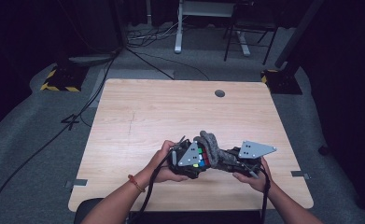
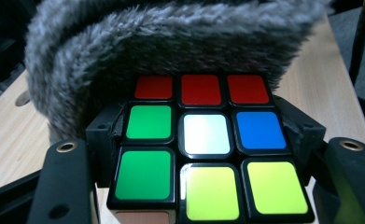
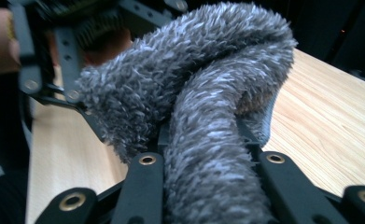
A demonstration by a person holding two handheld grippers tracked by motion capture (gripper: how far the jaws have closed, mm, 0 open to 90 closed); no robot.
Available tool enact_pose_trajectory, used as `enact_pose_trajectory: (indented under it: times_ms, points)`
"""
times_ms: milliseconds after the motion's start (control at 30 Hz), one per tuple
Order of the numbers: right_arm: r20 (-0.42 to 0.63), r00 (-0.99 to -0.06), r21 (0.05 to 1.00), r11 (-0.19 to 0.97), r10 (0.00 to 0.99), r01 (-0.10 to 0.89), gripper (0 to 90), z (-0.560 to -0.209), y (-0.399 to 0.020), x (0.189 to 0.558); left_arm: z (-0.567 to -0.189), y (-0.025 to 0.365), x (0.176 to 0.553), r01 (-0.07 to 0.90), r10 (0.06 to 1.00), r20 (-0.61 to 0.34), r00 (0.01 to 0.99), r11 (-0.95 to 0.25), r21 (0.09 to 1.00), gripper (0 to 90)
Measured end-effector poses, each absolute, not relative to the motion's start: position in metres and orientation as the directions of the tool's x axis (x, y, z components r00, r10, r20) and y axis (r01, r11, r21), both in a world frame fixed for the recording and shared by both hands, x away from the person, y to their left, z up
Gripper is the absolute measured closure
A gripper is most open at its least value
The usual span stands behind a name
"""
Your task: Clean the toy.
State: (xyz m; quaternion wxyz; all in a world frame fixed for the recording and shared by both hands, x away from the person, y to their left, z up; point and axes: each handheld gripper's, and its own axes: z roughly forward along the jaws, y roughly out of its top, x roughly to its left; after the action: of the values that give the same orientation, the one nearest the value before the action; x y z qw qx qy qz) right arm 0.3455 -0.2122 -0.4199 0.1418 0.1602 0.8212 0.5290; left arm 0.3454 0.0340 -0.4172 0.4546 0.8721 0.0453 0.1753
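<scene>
At the lower centre of the high view, the left gripper (image 1: 200, 161) clamped the puzzle cube (image 2: 203, 149) while the right gripper (image 1: 234, 161) pinched the grey fuzzy cloth (image 3: 203, 116) draped over it, wiping apparently midway.

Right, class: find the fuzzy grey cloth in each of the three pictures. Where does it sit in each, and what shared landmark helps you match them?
High view: the grey cloth lies low in the middle, between the two hands.
Left gripper view: it arches across the top, over the puzzle cube.
Right gripper view: it fills the centre, running down to the bottom edge.
Shared landmark: the wooden table.
</scene>
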Motion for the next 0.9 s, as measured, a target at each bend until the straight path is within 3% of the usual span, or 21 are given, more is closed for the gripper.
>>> enact_pose_trajectory:
  times_ms: [200,567,767,900]
  points:
    - [-0.036,-0.908,0.869,0.461,0.418,0.177,72.2,-0.441,-0.208,0.357,-0.413,0.036,0.343,-0.104,0.212,0.268,0.94,-0.569,0.815,33.2]
    - [-0.111,-0.887,0.916,0.392,0.448,0.083,72.7,-0.421,-0.206,0.34,-0.422,0.031,0.348,-0.061,0.238,0.252,0.938,-0.603,0.795,33.1]
    - [-0.148,-0.9,0.921,0.388,0.409,0.025,72.2,-0.411,-0.198,0.331,-0.434,0.017,0.346,-0.073,0.193,0.267,0.944,-0.667,0.741,33.3]
    - [-0.135,-0.887,0.928,0.371,0.441,0.044,71.8,-0.411,-0.205,0.337,-0.428,0.023,0.347,-0.065,0.209,0.256,0.944,-0.642,0.764,33.4]
